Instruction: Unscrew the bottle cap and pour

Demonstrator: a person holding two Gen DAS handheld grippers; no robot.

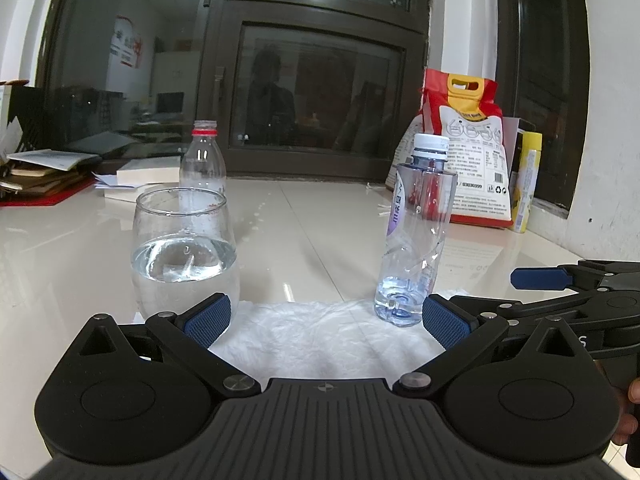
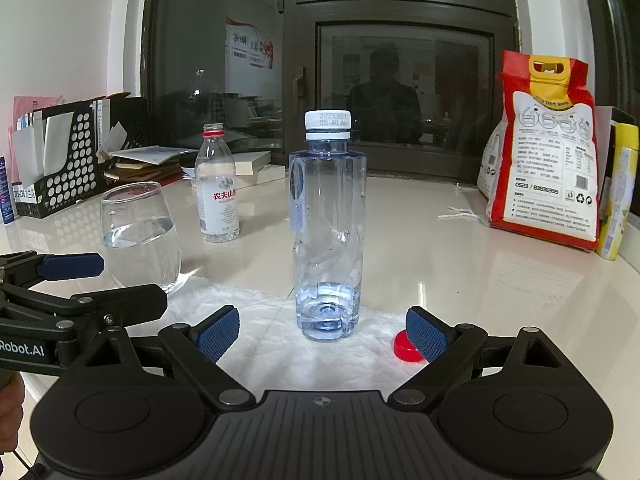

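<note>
**Capped bottle stands dead ahead of your right gripper**

Left wrist view: your left gripper [image 1: 326, 322] is spread wide and holds nothing. The bottle [image 1: 416, 236] stands upright on the white cloth [image 1: 320, 336], ahead and off to the right, its base just beside your right-hand pad. Its white cap [image 1: 431, 145] is on, and only a little water sits at the bottom. The glass [image 1: 185, 248], partly filled, stands ahead to the left, near your other pad. Behind the glass is a second bottle [image 1: 203, 160] with a red neck ring and no cap.

Right wrist view: your right gripper [image 2: 322, 334] is also wide open and empty. Here the bottle sits squarely between the two pads and slightly beyond them, its long axis vertical, so the right gripper looks the better placed to reach it, judging by how centred it is. A loose red cap [image 2: 406, 346] lies on the cloth, touching or just beside your right-hand pad; I cannot tell which. The glass stands to the left, close to your left gripper's fingers. The table [image 2: 480, 264] is glossy, so the bottle may slide if nudged.
</note>
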